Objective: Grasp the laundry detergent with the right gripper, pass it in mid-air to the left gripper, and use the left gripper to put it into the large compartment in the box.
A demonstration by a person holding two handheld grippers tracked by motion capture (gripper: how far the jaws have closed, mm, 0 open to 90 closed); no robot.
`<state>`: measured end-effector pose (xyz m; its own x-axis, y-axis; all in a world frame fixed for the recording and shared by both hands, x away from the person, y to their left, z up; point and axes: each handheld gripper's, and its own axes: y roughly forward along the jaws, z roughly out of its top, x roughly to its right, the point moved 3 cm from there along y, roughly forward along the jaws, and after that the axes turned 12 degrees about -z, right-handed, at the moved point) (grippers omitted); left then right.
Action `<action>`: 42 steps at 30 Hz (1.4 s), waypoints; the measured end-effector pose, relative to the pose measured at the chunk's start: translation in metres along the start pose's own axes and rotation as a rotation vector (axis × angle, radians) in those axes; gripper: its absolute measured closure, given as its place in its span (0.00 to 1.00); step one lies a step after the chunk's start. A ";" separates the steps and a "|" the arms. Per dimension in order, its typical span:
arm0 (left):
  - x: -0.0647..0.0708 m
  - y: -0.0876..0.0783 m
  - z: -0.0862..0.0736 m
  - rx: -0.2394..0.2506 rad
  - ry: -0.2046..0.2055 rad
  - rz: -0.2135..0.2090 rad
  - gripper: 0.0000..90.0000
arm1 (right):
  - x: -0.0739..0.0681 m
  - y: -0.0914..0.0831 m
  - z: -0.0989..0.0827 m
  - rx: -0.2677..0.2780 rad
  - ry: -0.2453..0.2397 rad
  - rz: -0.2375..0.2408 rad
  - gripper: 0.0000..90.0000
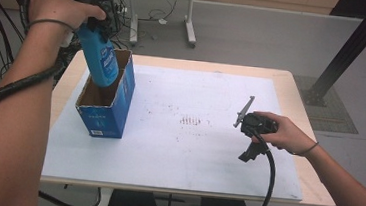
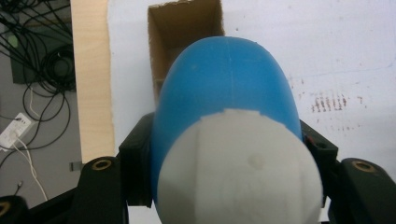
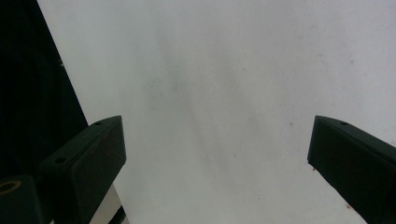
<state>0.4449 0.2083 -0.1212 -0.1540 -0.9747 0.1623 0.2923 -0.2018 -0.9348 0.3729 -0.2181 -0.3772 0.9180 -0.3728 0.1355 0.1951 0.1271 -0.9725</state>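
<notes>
Forearms come in from the bottom of the high view, the left one closest to us. We see the left gripper (image 1: 98, 20) raised over the far left corner of the table (image 1: 292, 87), clamped on the cap end of a blue bottle (image 1: 99, 58). That bottle tilts, its bottom end dipping into the open top of a blue cardboard box (image 1: 107, 111) standing on the white mat (image 1: 192, 144). Well apart, the right gripper (image 1: 249, 151) rests low over the mat.

Left gripper view: we note the bottle's white cap (image 2: 240, 172) and blue body (image 2: 226, 79) pinched between both jaws, the box's (image 2: 184, 28) brown inside beyond.

Right gripper view: jaws stand wide apart, nothing between them, white mat (image 3: 224, 93) beneath.
</notes>
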 end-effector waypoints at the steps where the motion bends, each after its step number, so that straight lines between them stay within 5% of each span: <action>1: -0.002 0.002 0.000 -0.001 -0.007 0.002 0.42 | 0.000 0.000 0.000 0.000 -0.003 0.002 0.05; 11: -0.017 0.025 -0.004 -0.011 -0.055 0.045 0.42 | 0.000 0.002 0.001 0.004 0.001 0.010 0.05; 22: -0.026 0.055 -0.011 -0.053 -0.058 0.073 0.42 | 0.000 0.004 0.002 0.003 0.007 0.015 0.05; 42: -0.034 0.102 -0.027 -0.107 -0.059 0.047 0.42 | -0.001 0.008 0.004 0.001 0.003 0.021 0.05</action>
<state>0.4548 0.2237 -0.2301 -0.0857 -0.9874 0.1333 0.1948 -0.1479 -0.9696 0.3745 -0.2126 -0.3841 0.9207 -0.3731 0.1147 0.1766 0.1359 -0.9749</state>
